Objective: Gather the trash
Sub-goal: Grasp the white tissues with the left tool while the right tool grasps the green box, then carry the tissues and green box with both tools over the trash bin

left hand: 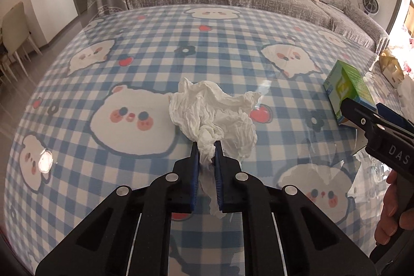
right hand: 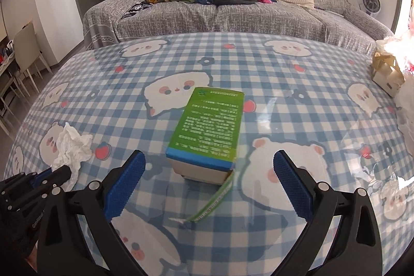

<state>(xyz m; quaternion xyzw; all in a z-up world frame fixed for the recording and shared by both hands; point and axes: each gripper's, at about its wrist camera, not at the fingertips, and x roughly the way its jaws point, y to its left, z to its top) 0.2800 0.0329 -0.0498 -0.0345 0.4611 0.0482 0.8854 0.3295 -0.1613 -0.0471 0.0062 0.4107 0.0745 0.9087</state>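
Tissue (left hand: 212, 110) btwn closed left jaws.

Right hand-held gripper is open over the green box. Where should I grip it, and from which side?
Grip the green box across its two long sides, near the end facing the right hand-held gripper. It lies flat, lengthwise to the open jaws. Stay above the loose flap at that end.

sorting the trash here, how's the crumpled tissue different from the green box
The crumpled tissue is white, soft and shapeless; the green box is rigid and printed, with an end flap open. The left claw is shut on the tissue; the box lies free in front of the open right claw. Both sit on the checked table.
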